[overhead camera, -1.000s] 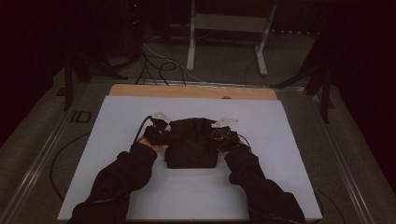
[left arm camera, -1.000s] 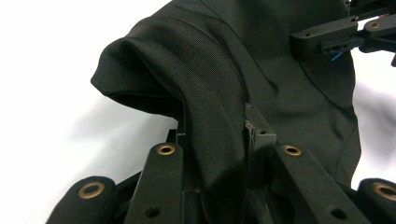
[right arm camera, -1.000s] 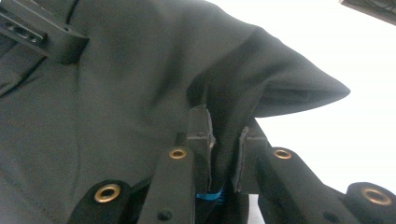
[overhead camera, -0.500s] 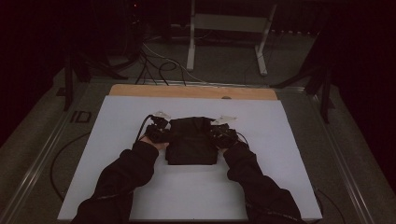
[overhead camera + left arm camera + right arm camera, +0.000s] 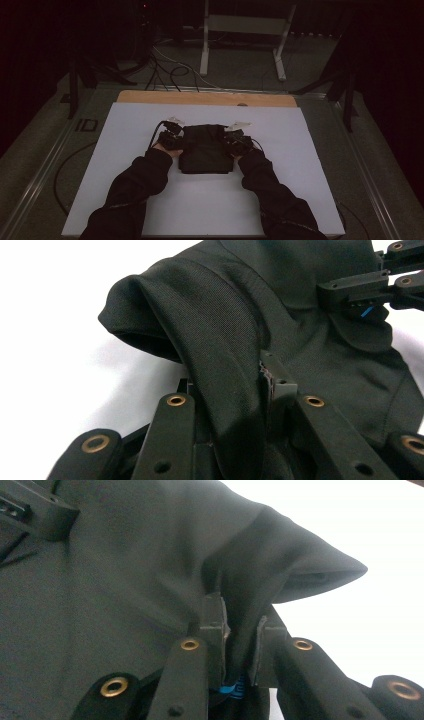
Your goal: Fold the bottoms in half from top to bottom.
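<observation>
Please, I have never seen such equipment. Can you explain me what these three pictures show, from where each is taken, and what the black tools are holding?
There is no robot here. A person at a table holds a tool in each hand: a hand-held gripper with two black jaws.

The high view comes from a fixed camera above the person, looking forward and down. The dark-sleeved forearms enter from the bottom. On the white table surface lies a folded black cloth. The left hand-held gripper is at its left edge, the right hand-held gripper at its right edge.

The other two pictures come from small cameras riding on the tools, looking along the jaws. In the left gripper view, the jaws are closed on a raised fold of the cloth. The right gripper view shows the same: a fold pinched between the jaws. So both tools grip the cloth, one on each side.
</observation>
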`<state>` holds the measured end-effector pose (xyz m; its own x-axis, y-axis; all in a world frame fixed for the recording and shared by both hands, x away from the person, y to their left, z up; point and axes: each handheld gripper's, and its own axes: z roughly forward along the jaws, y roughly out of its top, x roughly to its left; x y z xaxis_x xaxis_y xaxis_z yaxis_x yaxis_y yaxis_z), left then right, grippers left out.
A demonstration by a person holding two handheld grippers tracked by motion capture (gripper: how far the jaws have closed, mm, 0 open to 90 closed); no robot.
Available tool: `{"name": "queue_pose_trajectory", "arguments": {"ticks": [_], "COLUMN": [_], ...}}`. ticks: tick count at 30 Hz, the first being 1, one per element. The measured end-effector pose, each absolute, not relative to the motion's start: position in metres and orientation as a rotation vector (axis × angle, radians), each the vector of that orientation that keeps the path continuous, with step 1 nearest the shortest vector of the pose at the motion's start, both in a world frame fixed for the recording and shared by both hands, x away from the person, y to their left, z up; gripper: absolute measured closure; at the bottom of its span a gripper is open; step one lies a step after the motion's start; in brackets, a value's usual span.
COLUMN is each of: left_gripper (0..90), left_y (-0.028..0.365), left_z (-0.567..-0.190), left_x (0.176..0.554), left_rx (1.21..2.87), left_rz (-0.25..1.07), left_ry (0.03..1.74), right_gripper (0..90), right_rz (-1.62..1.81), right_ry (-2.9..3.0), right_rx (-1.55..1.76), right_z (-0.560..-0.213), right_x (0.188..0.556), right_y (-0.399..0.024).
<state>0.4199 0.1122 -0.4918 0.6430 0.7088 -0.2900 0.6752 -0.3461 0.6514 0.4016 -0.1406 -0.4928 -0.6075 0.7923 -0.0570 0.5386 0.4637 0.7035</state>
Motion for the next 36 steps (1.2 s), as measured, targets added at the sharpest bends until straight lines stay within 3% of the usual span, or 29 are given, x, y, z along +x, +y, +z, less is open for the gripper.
{"name": "queue_pose_trajectory", "arguments": {"ticks": [22, 30, 36], "left_gripper": [67.8, 53.8, 41.6], "left_y": [0.113, 0.115, 0.115], "left_z": [-0.503, -0.503, -0.502], "left_x": [0.425, 0.423, 0.418], "left_rx": [2.074, 2.074, 2.083], "left_rz": [0.06, 0.095, 0.098], "left_ry": [1.126, 1.149, 1.123], "right_gripper": [77.2, 67.7, 48.8], "right_rz": [0.912, 0.905, 0.937], "right_ry": [2.357, 2.361, 2.367], "right_rx": [1.122, 1.137, 1.143], "right_z": [-0.507, -0.509, -0.507], "right_x": [0.413, 0.415, 0.415], "right_y": [-0.141, -0.147, -0.15]}}
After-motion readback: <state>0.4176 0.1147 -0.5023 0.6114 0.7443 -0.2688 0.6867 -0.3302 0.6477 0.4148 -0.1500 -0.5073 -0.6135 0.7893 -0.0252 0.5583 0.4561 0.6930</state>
